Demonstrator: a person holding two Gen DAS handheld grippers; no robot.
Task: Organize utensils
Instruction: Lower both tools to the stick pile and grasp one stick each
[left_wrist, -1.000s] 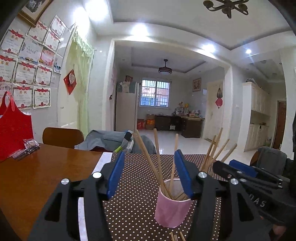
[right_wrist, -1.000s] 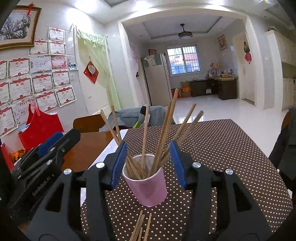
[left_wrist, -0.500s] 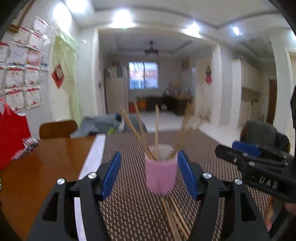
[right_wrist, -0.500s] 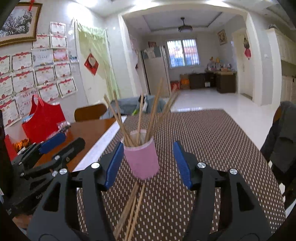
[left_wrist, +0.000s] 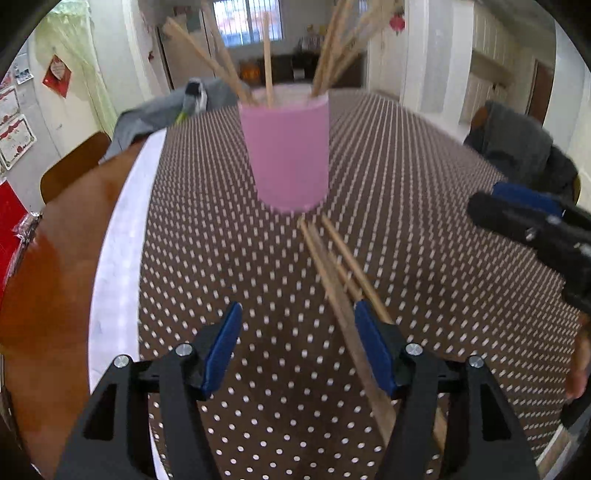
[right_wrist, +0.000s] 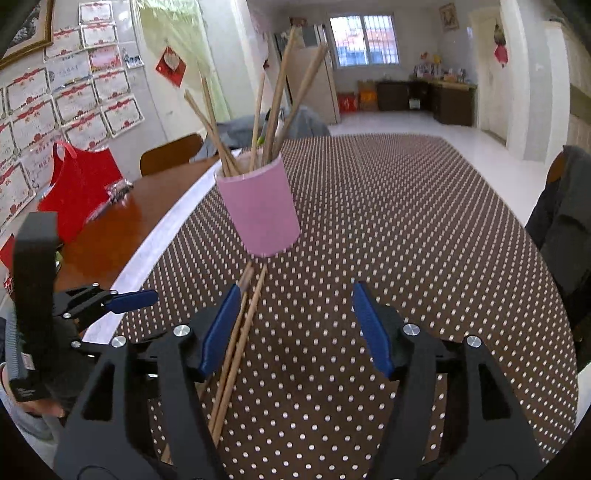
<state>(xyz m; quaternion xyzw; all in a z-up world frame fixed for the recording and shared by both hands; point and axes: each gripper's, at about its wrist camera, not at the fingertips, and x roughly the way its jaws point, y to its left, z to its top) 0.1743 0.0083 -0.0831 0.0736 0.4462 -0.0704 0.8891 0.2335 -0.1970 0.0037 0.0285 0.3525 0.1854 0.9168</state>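
Both the left gripper (left_wrist: 297, 349) and right gripper (right_wrist: 291, 328) have pulled back, jaws open and empty. Loose wooden chopsticks (left_wrist: 343, 273) lie on the dotted bench (right_wrist: 406, 221); beyond stands the pink cylindrical cup (right_wrist: 258, 210), now released.

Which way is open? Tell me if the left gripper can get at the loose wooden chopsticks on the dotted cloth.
Probably yes. The left gripper is open and empty, and the loose wooden chopsticks lie bare just ahead, running under its right finger. The pink cup stands beyond them.
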